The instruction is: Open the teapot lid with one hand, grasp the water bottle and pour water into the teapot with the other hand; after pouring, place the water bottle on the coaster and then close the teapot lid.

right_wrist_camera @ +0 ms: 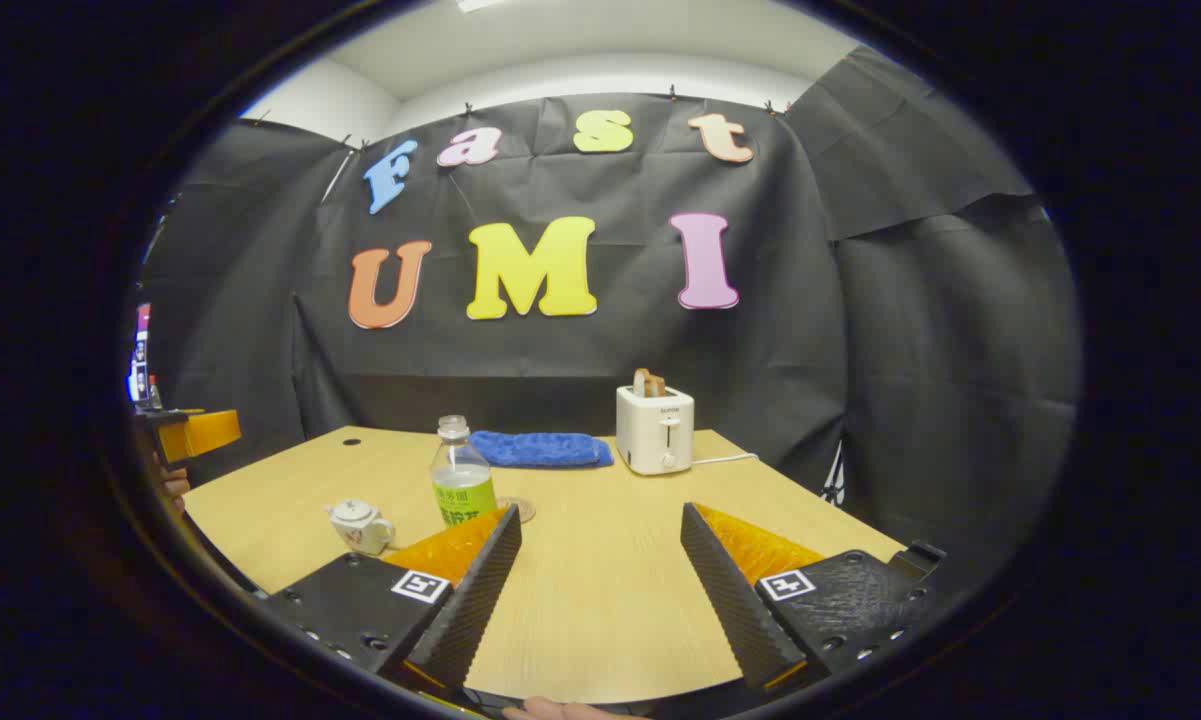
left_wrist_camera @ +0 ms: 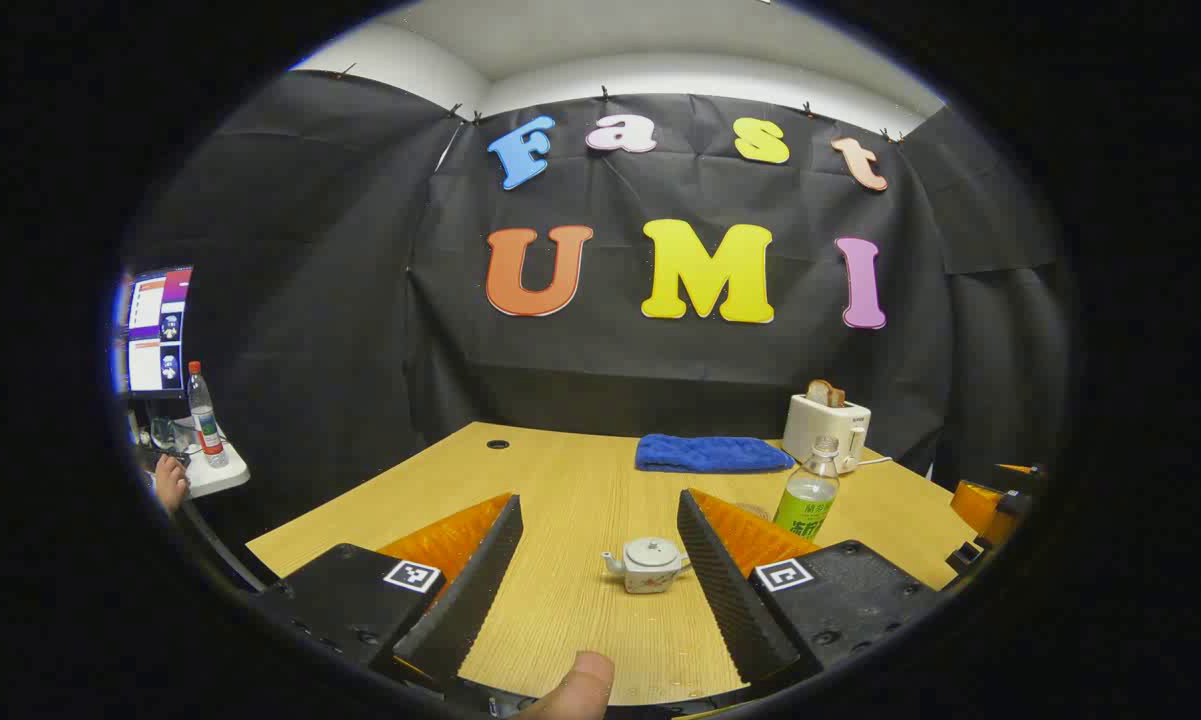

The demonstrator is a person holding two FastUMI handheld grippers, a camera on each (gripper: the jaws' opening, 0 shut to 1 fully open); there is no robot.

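Observation:
A small white teapot [left_wrist_camera: 645, 565] with its lid [left_wrist_camera: 654, 549] on stands on the wooden table [left_wrist_camera: 560, 470], just ahead of my left gripper [left_wrist_camera: 598, 505], which is open and holds nothing. The teapot sits near the inner side of the right-hand finger without touching it. A clear water bottle [left_wrist_camera: 808, 490] with a green label stands upright behind and to the right. In the right gripper view, the bottle [right_wrist_camera: 460, 485] and teapot [right_wrist_camera: 360, 526] are ahead on the left, and a round coaster [right_wrist_camera: 516, 509] lies just right of the bottle. My right gripper [right_wrist_camera: 600, 512] is open over bare table.
A folded blue towel [left_wrist_camera: 712, 453] and a white toaster [left_wrist_camera: 826, 425] with toast in it stand at the table's back. Off to the left are a monitor [left_wrist_camera: 155, 330], a side table with another bottle [left_wrist_camera: 203, 415] and a person's hand [left_wrist_camera: 170, 482].

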